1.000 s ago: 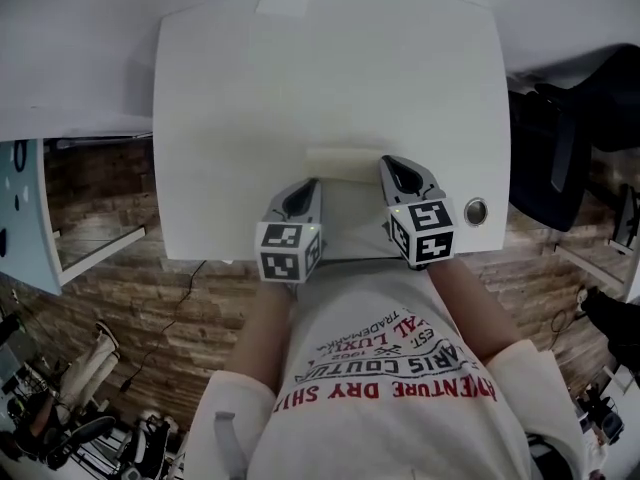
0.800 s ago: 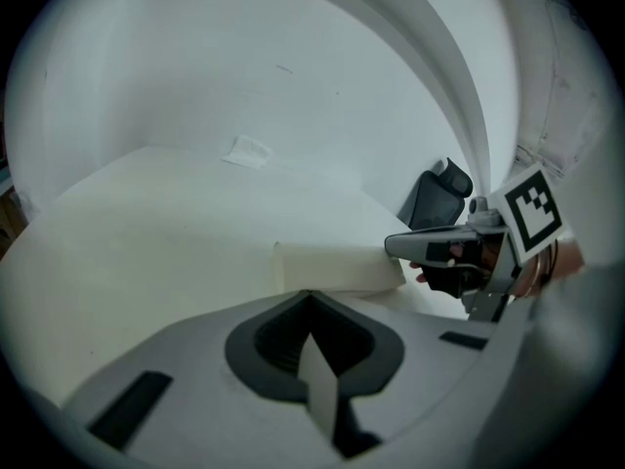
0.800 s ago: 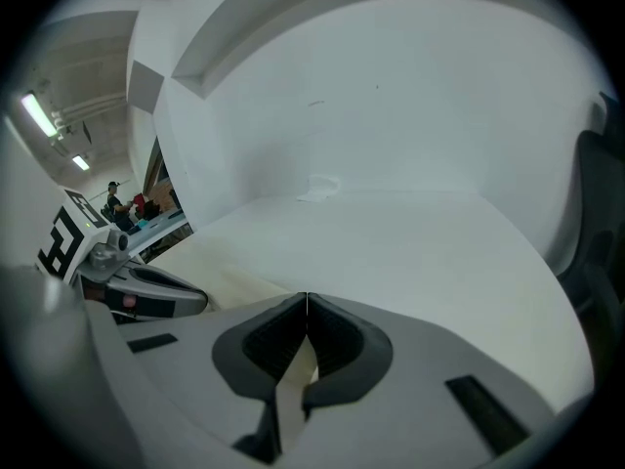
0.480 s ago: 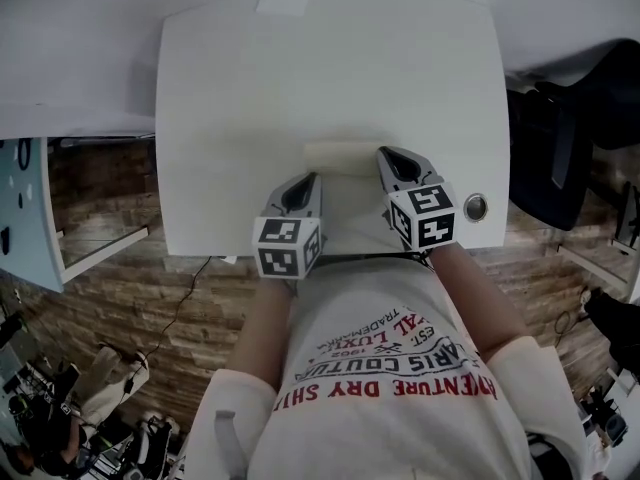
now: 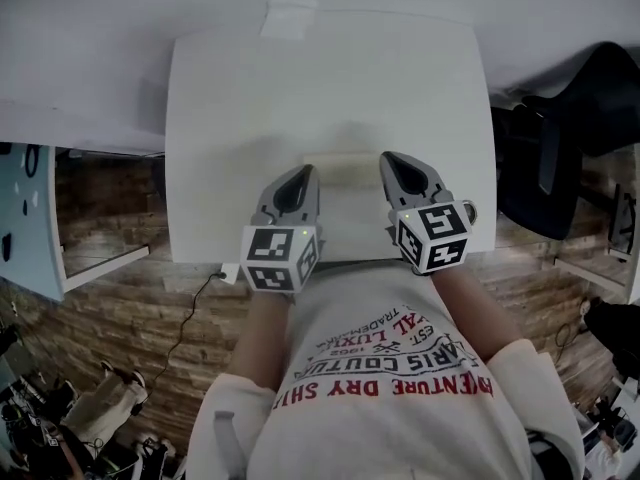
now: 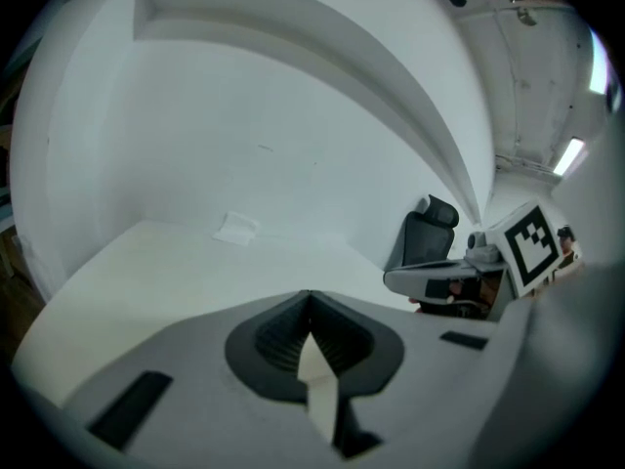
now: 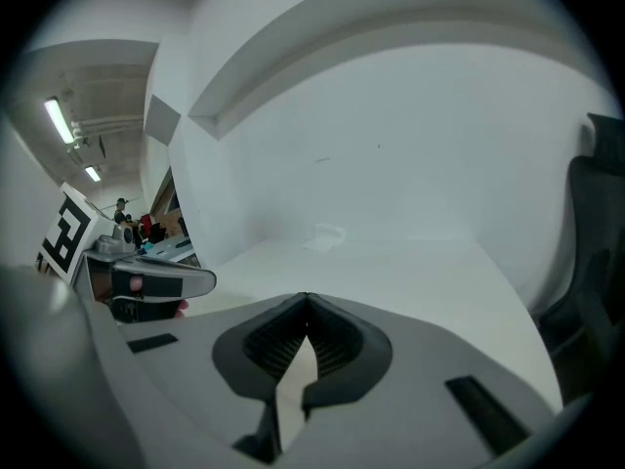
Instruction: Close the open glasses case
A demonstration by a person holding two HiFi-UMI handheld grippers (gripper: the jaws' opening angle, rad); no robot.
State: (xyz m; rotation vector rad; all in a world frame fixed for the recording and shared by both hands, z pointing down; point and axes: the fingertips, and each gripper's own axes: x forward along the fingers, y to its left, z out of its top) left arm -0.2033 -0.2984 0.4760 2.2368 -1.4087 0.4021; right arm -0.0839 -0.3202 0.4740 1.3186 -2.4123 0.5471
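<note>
A pale cream glasses case (image 5: 343, 208) lies near the white table's front edge, between my two grippers. It blends with the tabletop, so I cannot tell how far its lid stands open. The left gripper (image 5: 298, 176) rests just left of the case, jaws shut and empty, as its own view confirms (image 6: 311, 297). On the case's right side sits the right gripper (image 5: 393, 162), also shut with nothing in it (image 7: 307, 299). Neither gripper view shows the case.
A small white paper patch (image 5: 288, 18) lies at the table's (image 5: 240, 108) far edge. A black office chair (image 5: 560, 138) stands to the right, a light blue board (image 5: 25, 218) to the left. A round metal grommet (image 5: 470, 208) sits by the right gripper's cube.
The head view has shifted a little. The left gripper has edged slightly left and away from the case. Both grippers stay shut beside the case, which has not moved.
</note>
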